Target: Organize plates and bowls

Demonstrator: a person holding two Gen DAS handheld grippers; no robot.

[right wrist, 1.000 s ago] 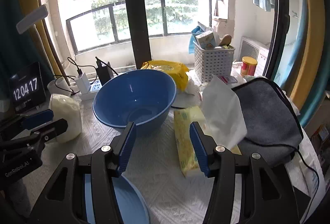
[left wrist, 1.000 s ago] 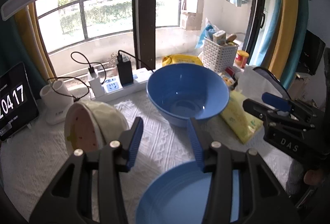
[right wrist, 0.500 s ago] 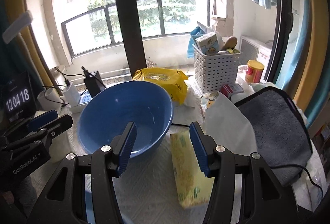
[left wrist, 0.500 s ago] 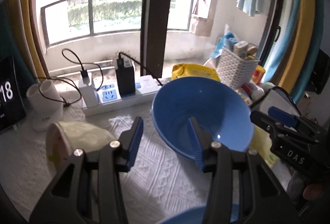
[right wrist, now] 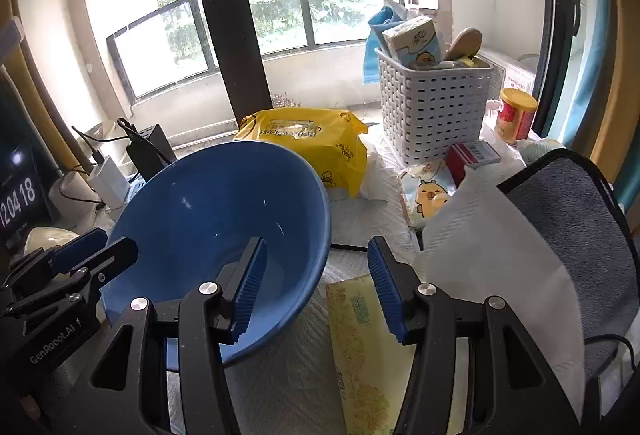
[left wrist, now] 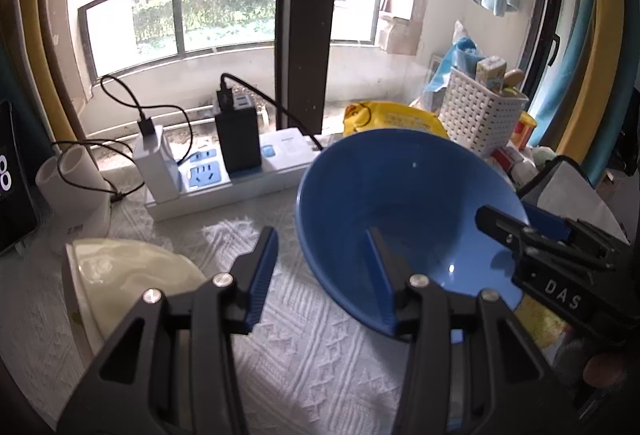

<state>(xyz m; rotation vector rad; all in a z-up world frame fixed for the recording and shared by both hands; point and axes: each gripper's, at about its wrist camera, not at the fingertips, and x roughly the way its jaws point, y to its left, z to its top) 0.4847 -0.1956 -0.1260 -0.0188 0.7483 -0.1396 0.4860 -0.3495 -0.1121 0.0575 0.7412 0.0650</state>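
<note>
A large blue bowl [left wrist: 404, 207] stands on the white textured cloth; it also shows in the right wrist view [right wrist: 216, 223]. My left gripper [left wrist: 322, 267] is open, with the bowl's left rim between its jaws. My right gripper [right wrist: 316, 273] is open, with the bowl's right rim between its jaws. Each gripper shows in the other's view: the right one [left wrist: 532, 239] and the left one [right wrist: 86, 255]. A cream bowl [left wrist: 120, 287] lies tipped on its side at the left.
A power strip [left wrist: 224, 175] with chargers and cables lies behind the bowl. A yellow wipes pack [right wrist: 308, 143], a white basket [right wrist: 436, 103], a tissue pack [right wrist: 360, 347], a white paper sheet [right wrist: 500, 259] and a grey cloth [right wrist: 576, 227] crowd the right. A clock [right wrist: 18, 199] stands far left.
Both grippers have moved forward to the blue bowl, so its rim now sits between the jaws on each side. The blue plate at the bottom has left both views.
</note>
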